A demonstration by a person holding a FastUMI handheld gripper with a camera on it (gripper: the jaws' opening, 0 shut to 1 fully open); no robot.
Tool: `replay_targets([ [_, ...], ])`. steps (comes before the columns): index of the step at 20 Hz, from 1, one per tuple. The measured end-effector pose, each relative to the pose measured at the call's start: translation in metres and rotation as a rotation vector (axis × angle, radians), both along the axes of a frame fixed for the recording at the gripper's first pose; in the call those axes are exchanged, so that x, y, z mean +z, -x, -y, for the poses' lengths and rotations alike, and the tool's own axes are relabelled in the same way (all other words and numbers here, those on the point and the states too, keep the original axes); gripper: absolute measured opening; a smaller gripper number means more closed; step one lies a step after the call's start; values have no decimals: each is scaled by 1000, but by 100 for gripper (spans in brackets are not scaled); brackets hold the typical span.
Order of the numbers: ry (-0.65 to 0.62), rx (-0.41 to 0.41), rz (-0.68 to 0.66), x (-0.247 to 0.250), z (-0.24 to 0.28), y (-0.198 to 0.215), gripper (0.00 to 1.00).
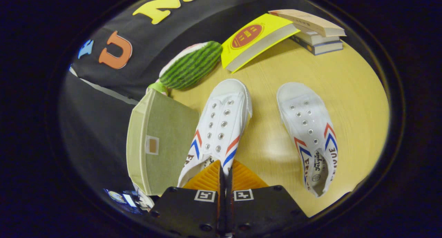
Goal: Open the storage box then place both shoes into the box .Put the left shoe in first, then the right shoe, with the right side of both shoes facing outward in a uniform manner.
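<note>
Shoes sat side by side on the desk (348,93) when you held this position: the left shoe (219,127) ran straight ahead of your tongs (225,174), its heel end tucked under the fingertips, while the right shoe (310,134) lay well apart on the other side, toe pointing away from you. Your tongs were drawn together, the fingers (207,178) nearly meeting with only a thin slit between them; they seemed to pinch the heel rim of the left shoe, though you could not tell for sure that both pressed on it. A broad strip of bare desk lay open between the two shoes. The storage box (160,141) stood just beside the left shoe, touching or almost touching its side, with its lid closed and its far side overhanging the desk edge toward the booth wall. Beyond the box, a watermelon-striped plush (191,64) rested near the desk edge. A yellow book (253,41) leaned against a stack of books (316,34) at the far side, well clear of both shoes.
</note>
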State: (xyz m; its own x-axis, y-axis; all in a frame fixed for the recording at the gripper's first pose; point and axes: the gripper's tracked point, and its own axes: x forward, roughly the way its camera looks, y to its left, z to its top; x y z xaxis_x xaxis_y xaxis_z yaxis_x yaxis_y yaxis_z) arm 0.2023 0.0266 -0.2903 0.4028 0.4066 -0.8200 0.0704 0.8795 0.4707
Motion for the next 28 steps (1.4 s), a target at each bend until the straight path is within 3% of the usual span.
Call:
replay_targets([
  [4,35,38,78,42,-11,1,6],
  [9,-31,52,144,95,-47,-1,6],
  [13,-25,79,184,113,-87,-2,6],
  [23,-30,166,176,86,-230,-2,6],
  [28,7,161,145,60,-261,-1,6],
])
